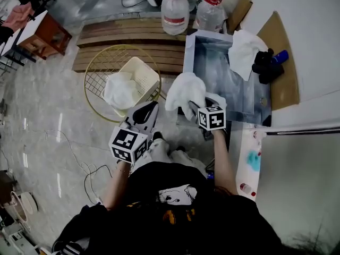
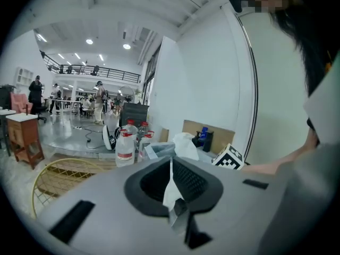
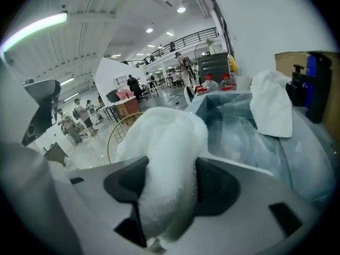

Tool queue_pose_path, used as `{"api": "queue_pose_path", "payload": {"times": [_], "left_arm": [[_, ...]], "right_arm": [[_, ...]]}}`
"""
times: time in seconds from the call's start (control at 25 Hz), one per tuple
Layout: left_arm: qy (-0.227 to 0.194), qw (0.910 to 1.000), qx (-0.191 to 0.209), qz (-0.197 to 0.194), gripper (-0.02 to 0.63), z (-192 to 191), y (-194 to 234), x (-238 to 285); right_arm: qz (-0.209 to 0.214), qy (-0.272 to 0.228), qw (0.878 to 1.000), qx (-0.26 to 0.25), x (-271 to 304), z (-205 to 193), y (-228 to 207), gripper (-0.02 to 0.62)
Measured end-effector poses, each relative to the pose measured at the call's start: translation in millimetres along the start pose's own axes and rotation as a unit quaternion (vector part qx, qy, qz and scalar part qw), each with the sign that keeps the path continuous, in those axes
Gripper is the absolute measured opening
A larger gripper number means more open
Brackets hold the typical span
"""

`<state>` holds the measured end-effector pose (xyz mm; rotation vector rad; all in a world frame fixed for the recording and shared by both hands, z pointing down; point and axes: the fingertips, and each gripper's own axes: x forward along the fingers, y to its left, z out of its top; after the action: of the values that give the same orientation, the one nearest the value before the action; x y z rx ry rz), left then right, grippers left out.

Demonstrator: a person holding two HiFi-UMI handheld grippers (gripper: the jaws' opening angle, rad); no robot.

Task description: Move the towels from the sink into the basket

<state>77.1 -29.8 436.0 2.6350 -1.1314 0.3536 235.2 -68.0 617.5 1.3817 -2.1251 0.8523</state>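
Observation:
My right gripper (image 1: pixel 192 106) (image 3: pixel 170 186) is shut on a thick white towel (image 1: pixel 185 89) (image 3: pixel 164 134), held over the near left corner of the steel sink (image 1: pixel 243 95) (image 3: pixel 234 124). A second white towel (image 1: pixel 243 51) (image 3: pixel 271 108) hangs over the sink's far rim. The cream basket (image 1: pixel 142 73) stands to the left of the sink with a white towel (image 1: pixel 120 91) inside it. My left gripper (image 1: pixel 145 113) (image 2: pixel 171 182) sits low by the basket's near side, its jaws shut, with a thin white sliver showing in the seam between the pads.
The basket rests on a round gold wire stand (image 1: pixel 100 68) (image 2: pixel 58 177). Water bottles (image 1: pixel 175 12) (image 2: pixel 125 147) and a wooden bench (image 1: pixel 127 36) lie beyond it. Black and blue bottles (image 1: pixel 268 62) stand on cardboard (image 1: pixel 287 86) right of the sink. A cable (image 1: pixel 89 170) runs over the floor.

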Motion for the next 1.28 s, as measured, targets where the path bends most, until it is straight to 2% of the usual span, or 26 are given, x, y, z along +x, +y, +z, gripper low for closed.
{"api": "queue_pose_path", "payload": {"times": [0.08, 0.16, 0.2, 0.4, 0.56, 0.84, 1.0, 1.16, 1.28], "left_arm": [[0.001, 1.0, -0.002, 0.006, 0.018, -4, -4, -3], [0.001, 0.9999, -0.003, 0.011, 0.018, -5, -6, -8], [0.0, 0.9999, -0.004, 0.015, 0.018, -5, -5, -11], [-0.004, 0.9994, -0.01, 0.034, 0.018, -2, 11, -20], [-0.013, 0.9986, -0.017, 0.048, 0.018, 1, 33, -25], [-0.028, 0.9979, -0.018, 0.055, 0.018, 16, 80, -35], [-0.038, 0.9967, -0.025, 0.068, 0.018, 25, 113, -47], [-0.046, 0.995, -0.032, 0.083, 0.018, 29, 146, -58], [-0.048, 0.9936, -0.039, 0.094, 0.018, 26, 173, -69]], "right_arm": [[-0.001, -0.027, 0.999, 0.029, -6, 5, -2, 0.202], [0.009, -0.061, 0.996, 0.071, -16, 16, 0, 0.098], [0.018, -0.077, 0.993, 0.083, -21, 23, 3, 0.09], [0.062, -0.145, 0.984, 0.082, -48, 75, 29, 0.08], [0.091, -0.196, 0.975, 0.058, -71, 126, 58, 0.078], [0.136, -0.288, 0.947, 0.026, -103, 223, 120, 0.074], [0.17, -0.321, 0.931, 0.02, -106, 271, 158, 0.072], [0.195, -0.338, 0.921, 0.004, -97, 313, 192, 0.072], [0.224, -0.35, 0.91, 0.012, -84, 339, 220, 0.072]]}}
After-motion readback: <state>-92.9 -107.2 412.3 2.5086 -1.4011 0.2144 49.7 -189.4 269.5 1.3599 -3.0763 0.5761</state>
